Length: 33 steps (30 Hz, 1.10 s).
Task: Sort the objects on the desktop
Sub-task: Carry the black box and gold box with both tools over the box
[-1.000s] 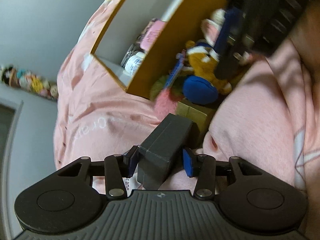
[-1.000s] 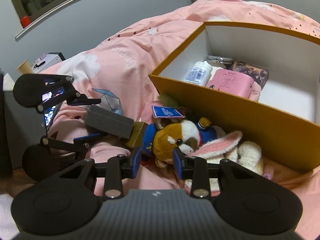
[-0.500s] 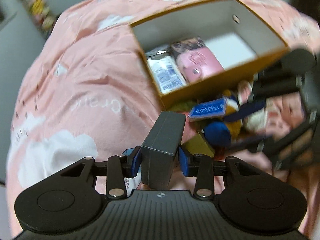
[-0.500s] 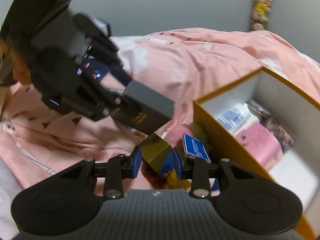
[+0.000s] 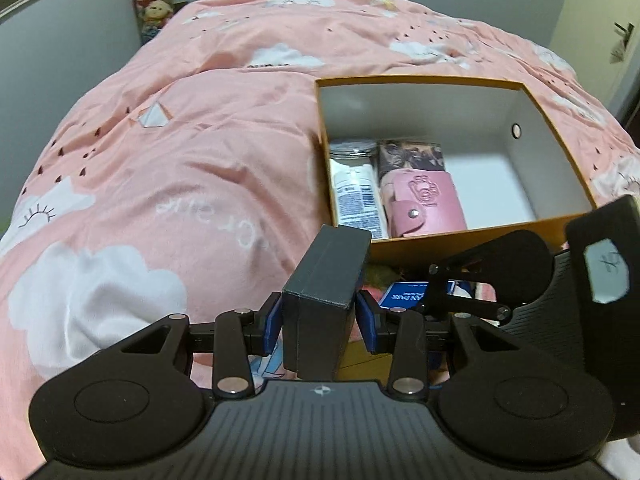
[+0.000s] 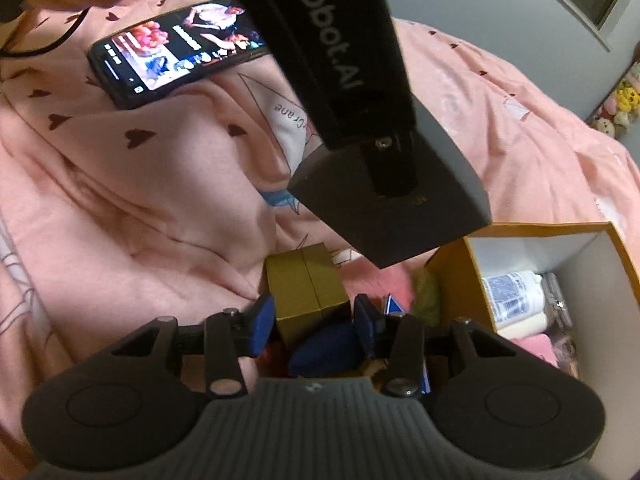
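Left claw (image 5: pixel 319 322) pinching dark grey box (image 5: pixel 326 292) across narrow sides, held above bed, just short of orange storage box (image 5: pixel 472 240). Cardboard: light, stiff, corners crushable; flat side faces best hold. Right claw (image 6: pixel 314 320) spread, pads flanking gold box (image 6: pixel 306 292), contact unclear. Left view alone shows storage box contents: pink card holder (image 5: pixel 424 204), white tube (image 5: pixel 356 200), free floor on right. Right view alone shows phone (image 6: pixel 176 50) on pink duvet (image 6: pixel 120 200).

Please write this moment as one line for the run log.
left gripper: shut on dark grey box | right gripper: open around gold box | orange storage box: ahead, partly filled
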Each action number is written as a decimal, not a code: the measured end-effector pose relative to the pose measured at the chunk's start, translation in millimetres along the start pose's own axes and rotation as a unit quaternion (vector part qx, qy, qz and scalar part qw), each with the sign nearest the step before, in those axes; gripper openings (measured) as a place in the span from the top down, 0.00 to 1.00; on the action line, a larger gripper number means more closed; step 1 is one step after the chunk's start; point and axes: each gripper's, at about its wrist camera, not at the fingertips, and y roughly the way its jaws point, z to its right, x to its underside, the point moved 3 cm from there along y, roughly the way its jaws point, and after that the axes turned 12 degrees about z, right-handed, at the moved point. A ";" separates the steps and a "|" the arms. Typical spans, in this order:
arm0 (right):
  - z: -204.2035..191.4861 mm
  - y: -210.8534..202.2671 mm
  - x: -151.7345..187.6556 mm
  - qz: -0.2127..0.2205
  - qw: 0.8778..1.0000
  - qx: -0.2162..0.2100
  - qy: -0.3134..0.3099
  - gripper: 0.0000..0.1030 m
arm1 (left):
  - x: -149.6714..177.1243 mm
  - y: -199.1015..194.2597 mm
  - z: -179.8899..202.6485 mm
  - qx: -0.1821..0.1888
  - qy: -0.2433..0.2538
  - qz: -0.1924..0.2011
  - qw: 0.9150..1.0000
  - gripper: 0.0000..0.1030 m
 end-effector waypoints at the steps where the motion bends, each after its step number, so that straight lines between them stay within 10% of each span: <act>1: 0.6 2.8 0.3 -0.002 1.000 -0.003 -0.001 0.53 | 0.9 -0.6 -1.1 -0.001 -0.005 0.001 1.000 0.56; 17: -4.1 -48.0 5.3 0.059 0.995 0.036 0.070 0.52 | -0.6 -13.1 3.3 -0.002 -0.038 0.046 0.998 0.56; 33: 25.9 -162.4 19.2 0.156 0.944 0.126 0.264 0.54 | -23.0 -42.3 51.6 0.056 -0.015 0.114 0.992 0.56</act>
